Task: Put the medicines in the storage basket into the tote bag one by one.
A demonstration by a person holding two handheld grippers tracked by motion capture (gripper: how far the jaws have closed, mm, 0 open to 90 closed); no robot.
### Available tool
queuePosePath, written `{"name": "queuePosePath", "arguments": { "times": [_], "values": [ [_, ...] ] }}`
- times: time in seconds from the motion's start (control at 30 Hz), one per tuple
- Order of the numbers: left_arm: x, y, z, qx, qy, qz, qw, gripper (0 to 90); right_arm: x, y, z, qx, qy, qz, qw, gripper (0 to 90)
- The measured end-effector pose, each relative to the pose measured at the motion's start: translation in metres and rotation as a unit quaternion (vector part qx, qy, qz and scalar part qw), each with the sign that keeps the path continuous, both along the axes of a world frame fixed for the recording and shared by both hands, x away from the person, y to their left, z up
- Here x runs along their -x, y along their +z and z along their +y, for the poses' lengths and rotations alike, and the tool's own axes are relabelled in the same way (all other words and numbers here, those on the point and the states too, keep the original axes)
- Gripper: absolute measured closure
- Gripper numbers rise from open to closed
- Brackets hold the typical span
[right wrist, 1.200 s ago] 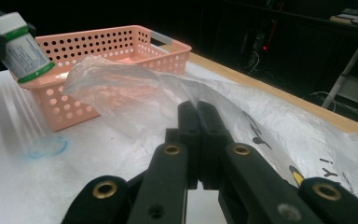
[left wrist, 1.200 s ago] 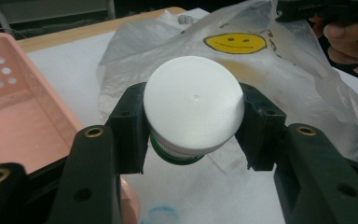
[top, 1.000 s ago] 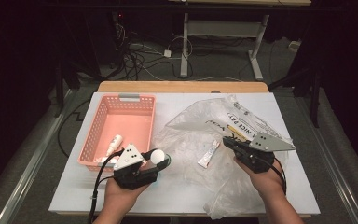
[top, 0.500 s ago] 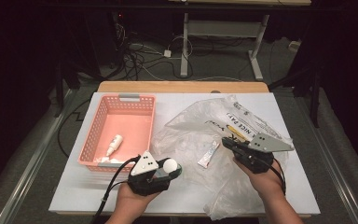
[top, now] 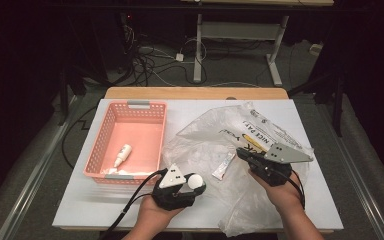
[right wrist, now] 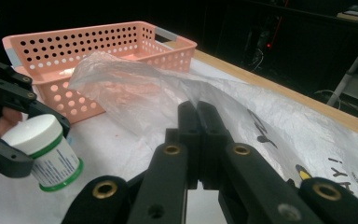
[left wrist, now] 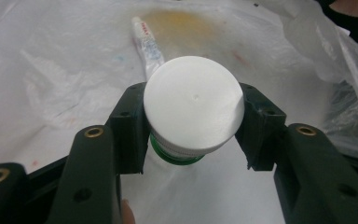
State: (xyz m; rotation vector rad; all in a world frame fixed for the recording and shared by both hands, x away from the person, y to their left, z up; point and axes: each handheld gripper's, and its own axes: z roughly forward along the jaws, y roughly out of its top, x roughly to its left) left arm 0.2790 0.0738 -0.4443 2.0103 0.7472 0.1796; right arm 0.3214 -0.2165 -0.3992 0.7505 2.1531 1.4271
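The left hand-held gripper, squeezing the white jar, has moved right, away from the pink basket. The right hand-held gripper pinches the plastic bag on the white worktop. The room is dark.

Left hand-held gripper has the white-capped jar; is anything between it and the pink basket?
Nothing visible blocks it. The jar sits in the left hand-held gripper just off the near right corner of the basket. The plastic bag lies to the right, off that path.

One pink basket, one plastic bag, two small bottles, one tube
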Motion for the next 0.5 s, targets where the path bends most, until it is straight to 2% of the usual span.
{"name": "queuePosePath", "arguments": {
  "times": [0.07, 0.33, 0.5],
  "values": [
    [-0.005, 0.000, -0.006, 0.007, -0.003, -0.002, 1.0000, 48.4, 0.000, 0.000, 0.000, -0.001, 0.000, 0.000, 1.0000, 90.0],
    [-0.022, -0.003, -0.031, 0.014, -0.002, -0.006, 0.9999, 48.3, 0.000, 0.004, 0.001, -0.008, -0.002, -0.004, 1.0000, 90.0],
    [-0.029, -0.006, -0.046, 0.011, -0.005, -0.006, 0.9999, 48.3, -0.002, 0.005, 0.000, -0.012, -0.002, -0.007, 0.9999, 90.0]
  ]
}}
